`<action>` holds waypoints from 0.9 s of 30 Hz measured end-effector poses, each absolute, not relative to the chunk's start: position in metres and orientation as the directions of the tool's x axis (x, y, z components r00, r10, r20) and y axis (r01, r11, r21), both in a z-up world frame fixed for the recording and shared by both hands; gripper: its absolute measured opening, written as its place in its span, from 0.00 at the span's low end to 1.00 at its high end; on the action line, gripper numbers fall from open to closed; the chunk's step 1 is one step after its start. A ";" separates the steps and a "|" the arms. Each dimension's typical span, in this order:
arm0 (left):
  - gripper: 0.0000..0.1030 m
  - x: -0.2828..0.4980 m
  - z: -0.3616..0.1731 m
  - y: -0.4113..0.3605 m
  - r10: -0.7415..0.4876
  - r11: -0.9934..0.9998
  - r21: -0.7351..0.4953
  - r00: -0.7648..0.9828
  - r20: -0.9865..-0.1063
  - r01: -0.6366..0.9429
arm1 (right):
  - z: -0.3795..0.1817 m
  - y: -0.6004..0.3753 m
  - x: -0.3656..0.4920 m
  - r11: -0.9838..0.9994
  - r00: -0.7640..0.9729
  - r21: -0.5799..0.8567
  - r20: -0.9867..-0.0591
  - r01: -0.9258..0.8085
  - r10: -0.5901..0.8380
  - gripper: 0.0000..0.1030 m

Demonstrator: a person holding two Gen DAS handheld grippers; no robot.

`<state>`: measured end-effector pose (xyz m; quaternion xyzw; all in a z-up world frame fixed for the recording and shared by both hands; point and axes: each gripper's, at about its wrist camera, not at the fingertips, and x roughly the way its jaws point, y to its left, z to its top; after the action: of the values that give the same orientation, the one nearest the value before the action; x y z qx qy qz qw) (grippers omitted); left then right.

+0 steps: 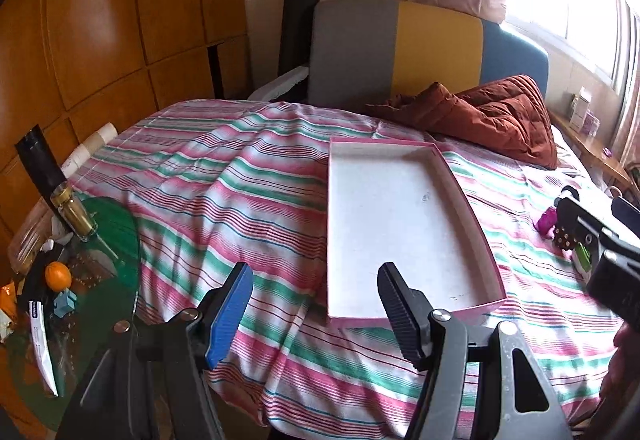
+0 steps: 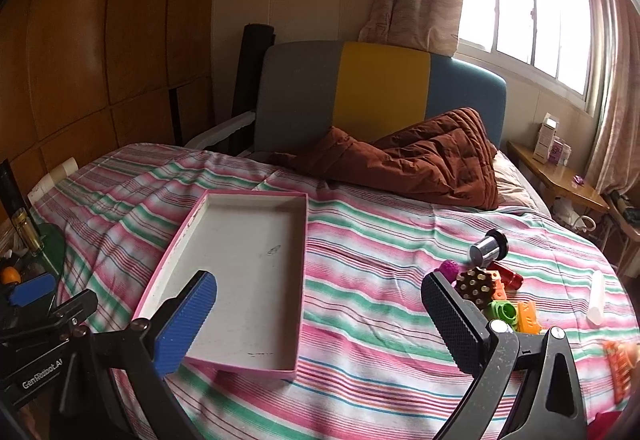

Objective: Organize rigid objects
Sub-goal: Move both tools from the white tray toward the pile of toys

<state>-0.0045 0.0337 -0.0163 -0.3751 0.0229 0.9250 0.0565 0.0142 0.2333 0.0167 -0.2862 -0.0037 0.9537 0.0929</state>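
Right wrist view shows your right tongs (image 2: 318,314) and left tongs (image 1: 316,304) both open and empty above the bed (image 2: 400,260), tray (image 2: 248,264) beside toys (image 2: 492,292).

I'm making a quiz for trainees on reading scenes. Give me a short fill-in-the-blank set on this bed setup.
1. The pink-rimmed tray on the striped bedspread holds ____ objects.
2. The pile of small toys lies to the tray's ____ in the right wrist view.
3. Both the left gripper and the right gripper are ____.

Missing words: no; right; open
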 end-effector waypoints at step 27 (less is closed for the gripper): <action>0.64 -0.022 -0.014 0.135 0.314 -0.905 -0.034 -0.610 -0.727 -0.425 | 0.012 0.478 0.064 -0.845 -0.685 0.074 -0.624 -0.529 0.374 1.00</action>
<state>-0.0224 0.1348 -0.0140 -0.3902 0.0711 0.8945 0.2064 0.0645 0.4778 0.0120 -0.3091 0.1252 0.9094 0.2484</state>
